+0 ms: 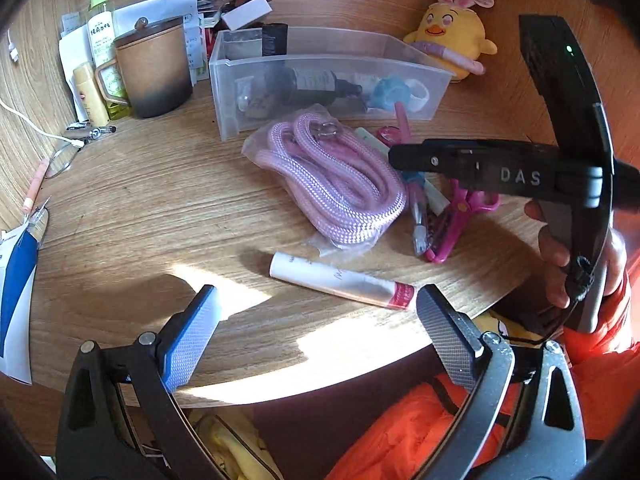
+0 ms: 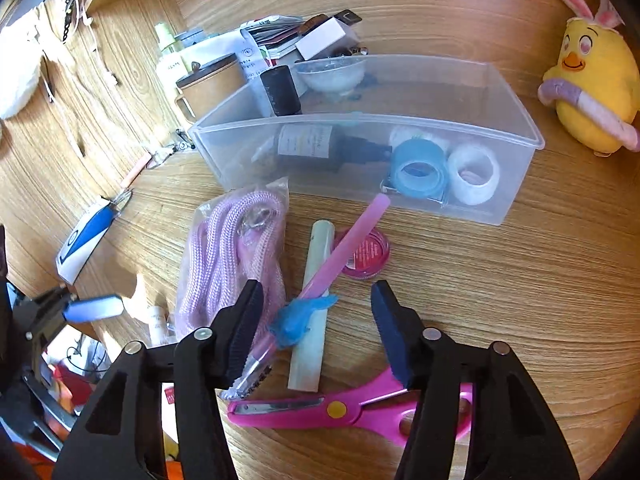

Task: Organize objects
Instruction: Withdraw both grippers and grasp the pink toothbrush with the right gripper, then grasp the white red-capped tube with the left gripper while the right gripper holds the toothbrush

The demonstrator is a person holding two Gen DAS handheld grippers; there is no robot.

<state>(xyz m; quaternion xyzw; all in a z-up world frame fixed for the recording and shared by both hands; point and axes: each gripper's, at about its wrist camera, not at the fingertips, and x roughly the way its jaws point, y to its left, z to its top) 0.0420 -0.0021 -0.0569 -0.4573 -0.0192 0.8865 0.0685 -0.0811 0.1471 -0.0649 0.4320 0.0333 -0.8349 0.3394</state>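
Right wrist view: the pink pen [image 2: 340, 256] lies crossed over a pale stick [image 2: 314, 308], just in front of the clear bin [image 2: 500, 200]. The right gripper [image 2: 316, 328] straddles them, grasping nothing. I'd pinch only the pen. The left gripper [image 1: 316, 320] gapes wide near the white tube [image 1: 340, 280].

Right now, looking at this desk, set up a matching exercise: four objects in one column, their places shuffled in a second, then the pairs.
1 blue tape roll
2 pink scissors
3 yellow plush chick
4 white tube

A beside the clear bin's end
B near the desk edge, before the left gripper
C inside the bin
D under the right gripper

1-C, 2-D, 3-A, 4-B
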